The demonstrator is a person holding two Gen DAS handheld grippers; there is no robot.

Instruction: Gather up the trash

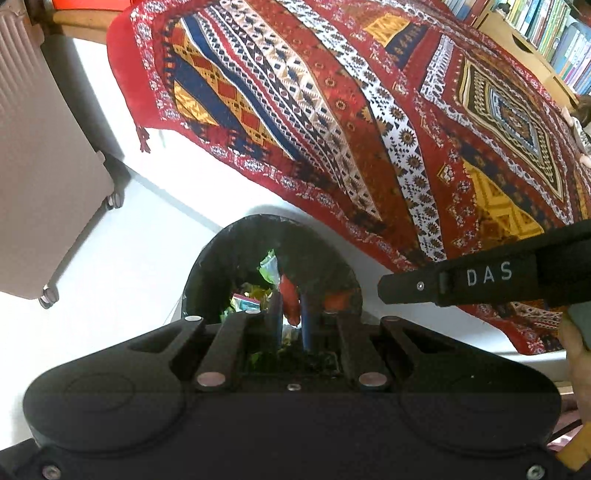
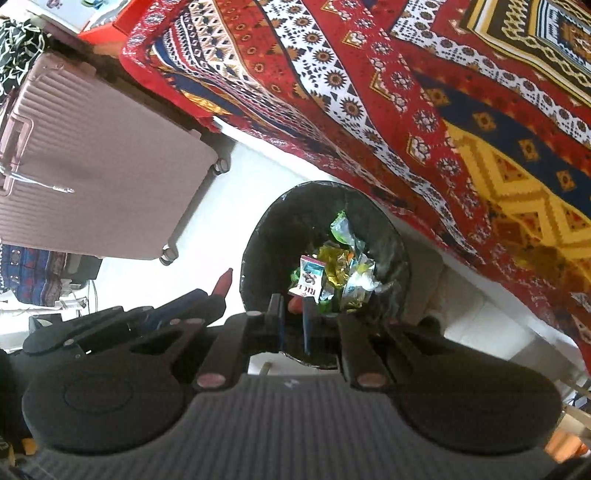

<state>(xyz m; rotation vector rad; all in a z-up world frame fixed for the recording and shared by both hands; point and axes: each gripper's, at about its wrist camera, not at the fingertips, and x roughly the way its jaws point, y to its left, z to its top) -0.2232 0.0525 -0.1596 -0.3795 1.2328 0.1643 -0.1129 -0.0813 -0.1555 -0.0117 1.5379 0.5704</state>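
Note:
A black-lined trash bin [image 2: 258, 221] stands on the white floor and holds crumpled wrappers [image 2: 334, 267] and a white packet with red lettering [image 2: 309, 277]. My right gripper [image 2: 293, 312] points down over the bin's near rim, its jaws a narrow slit apart with nothing between them. My left gripper [image 1: 291, 314] also points down into the bin [image 1: 221, 240], shut with its orange tips together and nothing in it; wrappers [image 1: 264, 286] show past it. Its red tip [image 2: 224, 280] shows left of the bin in the right wrist view. The right tool's black body marked DAS [image 1: 480, 277] lies to the right.
A red patterned cloth [image 1: 369, 110] [image 2: 443, 110] hangs right behind the bin. A pink wheeled suitcase [image 1: 44, 166] [image 2: 92, 166] stands to the left. A grey ribbed mat [image 2: 288, 424] lies in front, a bookshelf [image 1: 535, 29] at the far right, a hand [image 1: 580, 362] at the right edge.

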